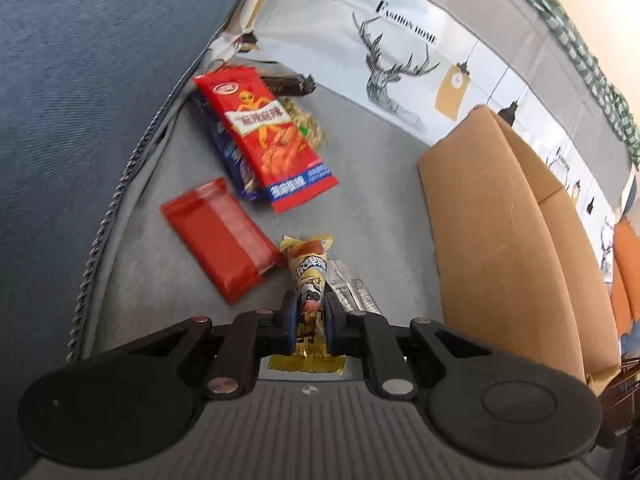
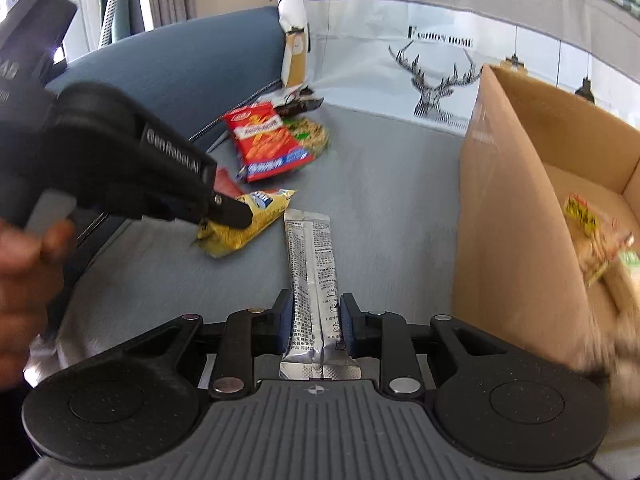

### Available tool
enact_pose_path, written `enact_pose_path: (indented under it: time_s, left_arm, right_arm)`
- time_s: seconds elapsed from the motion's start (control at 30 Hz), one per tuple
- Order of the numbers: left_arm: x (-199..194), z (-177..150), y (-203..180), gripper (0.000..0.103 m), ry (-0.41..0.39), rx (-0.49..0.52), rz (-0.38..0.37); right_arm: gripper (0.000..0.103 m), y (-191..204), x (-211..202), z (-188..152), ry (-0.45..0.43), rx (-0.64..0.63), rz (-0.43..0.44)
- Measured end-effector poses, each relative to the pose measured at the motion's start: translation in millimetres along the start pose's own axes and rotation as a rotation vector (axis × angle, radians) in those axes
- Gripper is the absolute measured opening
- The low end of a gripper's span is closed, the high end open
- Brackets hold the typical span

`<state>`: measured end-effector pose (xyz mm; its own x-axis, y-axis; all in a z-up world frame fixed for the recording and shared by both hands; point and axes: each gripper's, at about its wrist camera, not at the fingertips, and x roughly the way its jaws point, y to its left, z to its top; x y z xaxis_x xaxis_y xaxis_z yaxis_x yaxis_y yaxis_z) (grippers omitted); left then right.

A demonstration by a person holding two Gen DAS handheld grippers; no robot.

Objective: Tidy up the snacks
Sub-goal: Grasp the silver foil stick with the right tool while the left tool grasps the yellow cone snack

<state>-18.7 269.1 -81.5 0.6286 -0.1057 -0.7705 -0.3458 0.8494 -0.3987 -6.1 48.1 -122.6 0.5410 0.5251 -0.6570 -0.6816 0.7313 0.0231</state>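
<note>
My left tongs (image 1: 311, 312) pinch the yellow snack pouch (image 1: 308, 276); my right tongs (image 2: 316, 326) pinch the silver sachet (image 2: 312, 276), both beside the cardboard box (image 2: 516, 216), probably ready for dropping in.

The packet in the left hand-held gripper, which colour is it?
Mostly yellow packet, clearest in the right wrist view.

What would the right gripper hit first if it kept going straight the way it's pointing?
Probably the grey cushion. The right gripper, shut on a silver sachet, aims down at bare seat between the yellow packet and box; depth is unclear.
</note>
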Motion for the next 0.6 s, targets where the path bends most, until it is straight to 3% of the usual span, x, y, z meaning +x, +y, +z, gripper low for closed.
enact_pose_path:
  time_s: [0.23, 0.33, 0.4, 0.47, 0.6]
  left_arm:
    - [1.1, -1.0, -3.0, 0.017, 0.078, 0.007, 0.087]
    - [5.5, 1.0, -3.8, 0.025, 0.092, 0.003, 0.116]
    - [8.0, 2.7, -4.8, 0.041, 0.095, -0.005, 0.127]
    - [11.3, 4.4, -6.8, 0.051, 0.1, -0.011, 0.137]
    - [24.6, 5.9, -10.9, 0.053, 0.148, 0.003, 0.163]
  right_arm:
    - [0.032, 5.8, -5.1, -8.8, 0.027, -0.028, 0.054]
    - [0.041, 3.2, -2.8, -7.9, 0.017, -0.027, 0.057]
    - [0.044, 0.2, 0.1, -6.0, 0.017, -0.013, 0.061]
    - [0.046, -2.7, 4.7, -3.6, 0.019, -0.002, 0.065]
    - [0.048, -5.4, 13.7, 0.0, 0.028, 0.014, 0.085]
